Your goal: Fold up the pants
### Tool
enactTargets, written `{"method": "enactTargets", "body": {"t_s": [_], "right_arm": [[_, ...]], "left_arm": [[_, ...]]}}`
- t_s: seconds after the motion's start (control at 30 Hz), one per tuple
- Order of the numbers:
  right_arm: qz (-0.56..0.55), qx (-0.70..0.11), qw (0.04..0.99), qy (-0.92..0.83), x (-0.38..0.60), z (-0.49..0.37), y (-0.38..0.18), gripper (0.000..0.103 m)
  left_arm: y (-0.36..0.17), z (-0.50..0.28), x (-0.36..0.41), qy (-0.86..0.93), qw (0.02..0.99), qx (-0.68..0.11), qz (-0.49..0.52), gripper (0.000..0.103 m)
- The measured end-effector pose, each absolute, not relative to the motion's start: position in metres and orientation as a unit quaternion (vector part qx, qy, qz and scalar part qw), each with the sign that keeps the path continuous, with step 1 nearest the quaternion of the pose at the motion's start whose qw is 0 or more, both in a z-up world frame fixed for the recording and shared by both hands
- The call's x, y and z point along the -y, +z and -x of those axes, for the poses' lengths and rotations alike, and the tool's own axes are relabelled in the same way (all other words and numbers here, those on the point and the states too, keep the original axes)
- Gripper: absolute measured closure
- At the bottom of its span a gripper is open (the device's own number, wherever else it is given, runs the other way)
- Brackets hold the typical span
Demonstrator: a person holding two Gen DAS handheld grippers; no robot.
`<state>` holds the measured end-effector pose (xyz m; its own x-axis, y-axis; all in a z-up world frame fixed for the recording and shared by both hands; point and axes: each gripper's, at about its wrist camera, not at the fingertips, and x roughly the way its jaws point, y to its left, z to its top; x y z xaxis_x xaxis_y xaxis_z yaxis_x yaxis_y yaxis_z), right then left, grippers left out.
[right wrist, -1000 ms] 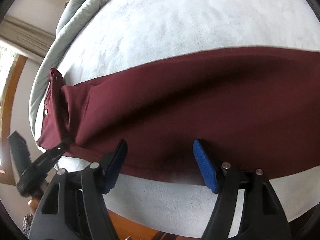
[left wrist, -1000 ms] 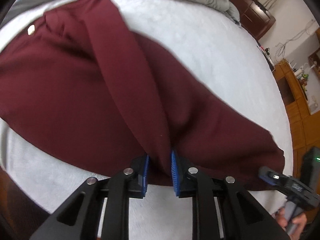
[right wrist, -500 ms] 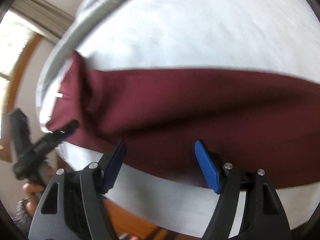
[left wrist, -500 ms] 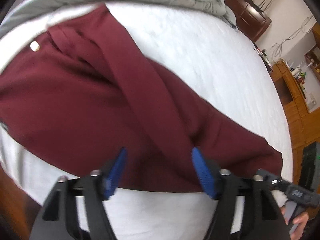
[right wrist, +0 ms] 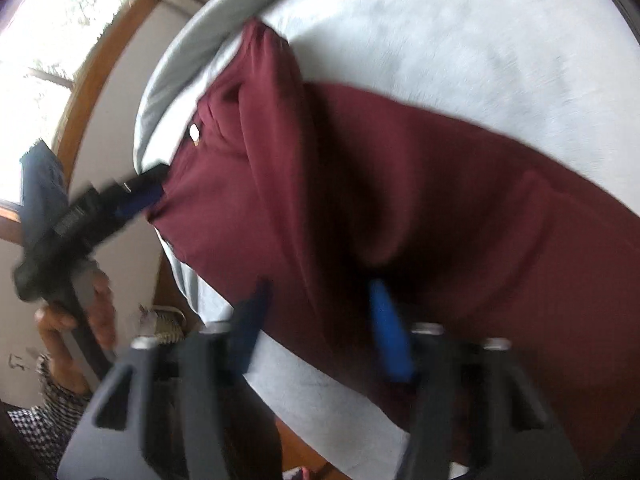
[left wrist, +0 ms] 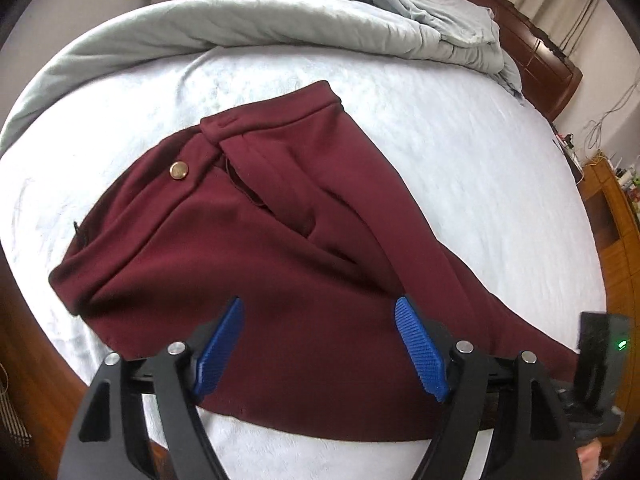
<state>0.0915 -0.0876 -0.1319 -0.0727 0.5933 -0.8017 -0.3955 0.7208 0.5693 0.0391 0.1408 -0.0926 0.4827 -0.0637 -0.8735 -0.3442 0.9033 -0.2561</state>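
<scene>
**Maroon pants flat on the bed, both my grippers at their near edge**

My left gripper [left wrist: 318, 304] is released: its blue ribbed pads have just been swinging apart and now hang wide over the near hem side of the maroon knit pants [left wrist: 280, 248], with cloth below them but nothing pinched. My right gripper [right wrist: 319, 286] has just been closing. Its view is smeared, and in it the pads stand apart with a raised ridge of the pants between them. I cannot see them pressing on it.

The pants lie across the white fleecy bed sheet [left wrist: 480, 168], folded lengthwise with one leg over the other, the waistband on the side away from me. A round brass button [left wrist: 179, 169] sits near the waistband, beside the open fly. The legs run off to the right of the waist, towards my right gripper.

To the left of the pants, off the bed's edge, my left hand [right wrist: 80, 312] grips the handle of its gripper, with a checked sleeve [right wrist: 52, 404] below it.

The sheet shows bare on every side of the pants. Beyond the waistband a pale grey duvet [left wrist: 280, 16] is bunched along the far side of the bed. Behind it stands a dark wooden headboard [left wrist: 536, 60]. Further right of the pants, past the bed, is an orange-brown wooden cabinet [left wrist: 616, 216] with small items on top. To the far left of the pants a bright window with a curved wooden frame [right wrist: 92, 92] is set in a pale wall.
</scene>
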Motion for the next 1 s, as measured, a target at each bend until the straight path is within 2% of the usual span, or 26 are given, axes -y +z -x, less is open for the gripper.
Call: {"method": "enactTargets", "body": {"t_s": [0.17,0.33,0.6,0.83,0.93,1.0], "right_arm": [[-0.027,-0.610,0.687,0.393,0.078,-0.070,-0.122,0.090],[-0.051,-0.635,0.674,0.375,0.070,-0.074,-0.155,0.089],[-0.066,-0.634,0.674,0.374,0.070,-0.075,-0.158,0.091],[-0.075,-0.628,0.673,0.384,0.096,-0.075,-0.156,0.091],[-0.078,-0.627,0.673,0.385,0.100,-0.074,-0.158,0.091],[-0.080,-0.625,0.673,0.387,0.101,-0.074,-0.159,0.091]], "left_arm": [[-0.094,-0.055,-0.151,0.070,0.830,-0.504,0.228,0.023],[-0.089,-0.109,-0.132,0.055,0.823,-0.529,0.197,0.023],[-0.133,-0.204,-0.123,0.100,0.753,-0.634,0.144,0.023],[-0.159,-0.240,-0.133,0.148,0.706,-0.685,0.105,0.023],[-0.165,-0.244,-0.138,0.147,0.697,-0.692,0.112,0.040],[-0.162,-0.243,-0.142,0.147,0.704,-0.684,0.120,0.063]]}}
